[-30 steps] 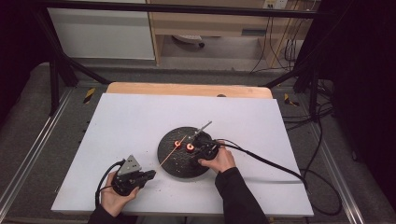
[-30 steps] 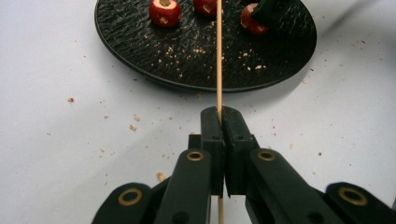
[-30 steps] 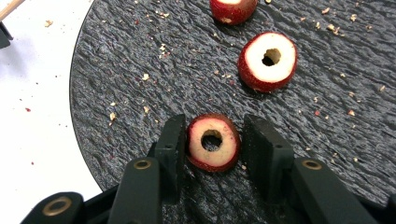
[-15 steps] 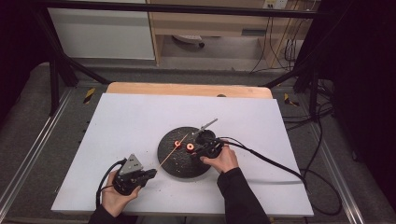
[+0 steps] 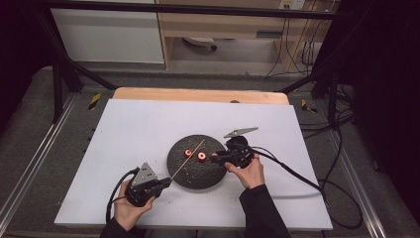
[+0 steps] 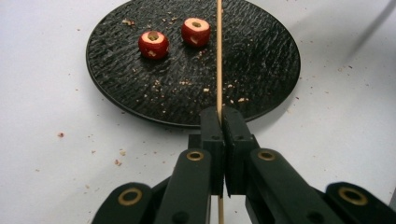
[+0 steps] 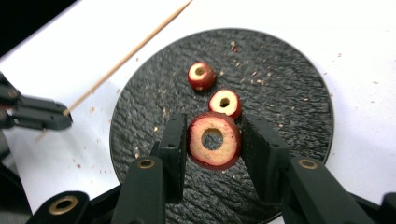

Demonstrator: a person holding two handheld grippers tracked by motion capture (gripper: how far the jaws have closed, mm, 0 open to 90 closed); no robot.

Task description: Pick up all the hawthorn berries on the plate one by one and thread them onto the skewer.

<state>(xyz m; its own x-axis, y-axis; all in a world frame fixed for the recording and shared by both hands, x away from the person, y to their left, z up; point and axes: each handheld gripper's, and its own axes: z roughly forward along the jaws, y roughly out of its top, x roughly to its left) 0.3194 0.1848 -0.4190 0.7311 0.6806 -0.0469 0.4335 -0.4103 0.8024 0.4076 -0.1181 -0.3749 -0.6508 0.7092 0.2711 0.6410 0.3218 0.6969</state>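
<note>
Above the black plate point(image 7: 289, 93), the right gripper point(image 7: 212, 140) pinches a cored fruit slice point(image 7: 214, 140), two more lying at twelve o'clock, so the left gripper point(image 6: 219, 122), clamped on the skewer point(image 6: 218, 56), should probably aim straight through the hole.

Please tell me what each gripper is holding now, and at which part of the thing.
The left gripper pinches a thin wooden skewer near its lower end. The right gripper holds a cored red fruit slice by its outer skin.

We see two small red cored fruit pieces point(image 6: 152, 44) lying near the far edge of a round black textured plate point(image 5: 188, 176); a third, larger ring point(image 7: 214, 140), perhaps apple, sits raised above it. A thin wooden skewer point(image 6: 219, 56) crosses the plate.
</note>
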